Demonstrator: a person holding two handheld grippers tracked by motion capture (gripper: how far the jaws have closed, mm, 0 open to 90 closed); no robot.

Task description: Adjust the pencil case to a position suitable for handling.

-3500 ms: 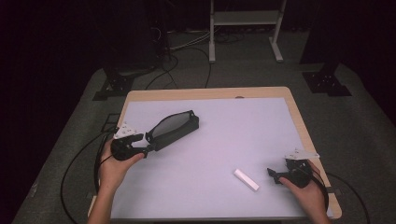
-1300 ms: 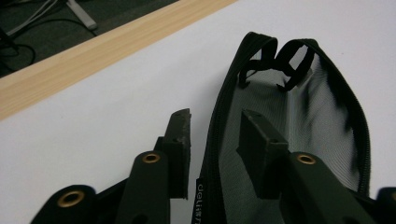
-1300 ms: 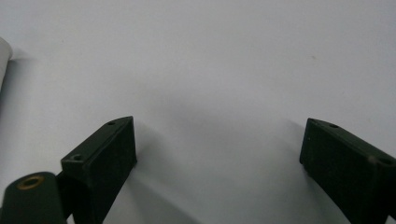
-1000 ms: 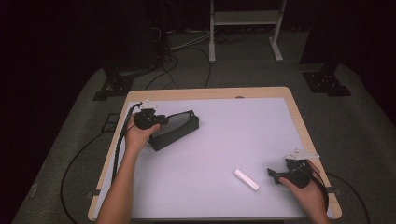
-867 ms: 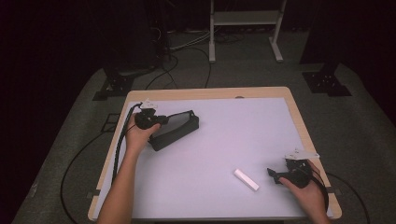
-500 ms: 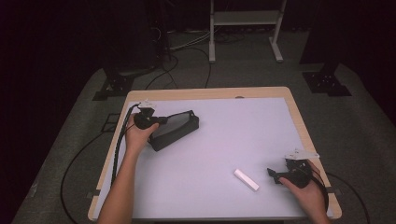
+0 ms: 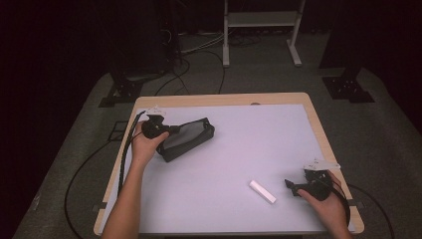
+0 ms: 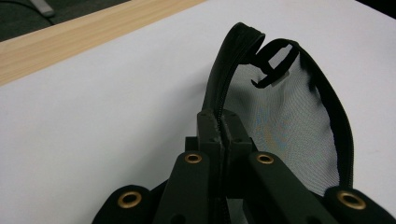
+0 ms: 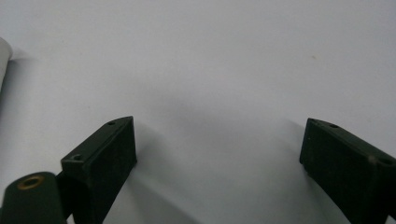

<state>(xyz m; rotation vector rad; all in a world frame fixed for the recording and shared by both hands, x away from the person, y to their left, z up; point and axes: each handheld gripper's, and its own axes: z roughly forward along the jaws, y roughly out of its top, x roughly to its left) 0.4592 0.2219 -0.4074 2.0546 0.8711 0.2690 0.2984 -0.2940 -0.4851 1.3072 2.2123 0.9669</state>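
A black mesh pouch with a zip lies at the table's left rear. My left gripper is shut on the zippered edge of the mesh pouch, with the jaws pinched together on the zip in the left gripper view. A small white bar lies on the white table top toward the front right. My right gripper rests low over the table just right of the bar, open, with nothing between its jaws. The white bar's end peeks in at the left edge of the right gripper view.
The white table top has a wooden rim. Cables trail off the left edge to the floor. A metal stand and dark equipment bases sit on the carpet beyond the table.
Since 3.5 s ago my left hand has moved toward the rear with the pouch's left end and now holds its zip edge. Over the last second nothing moves. The right gripper stays put.
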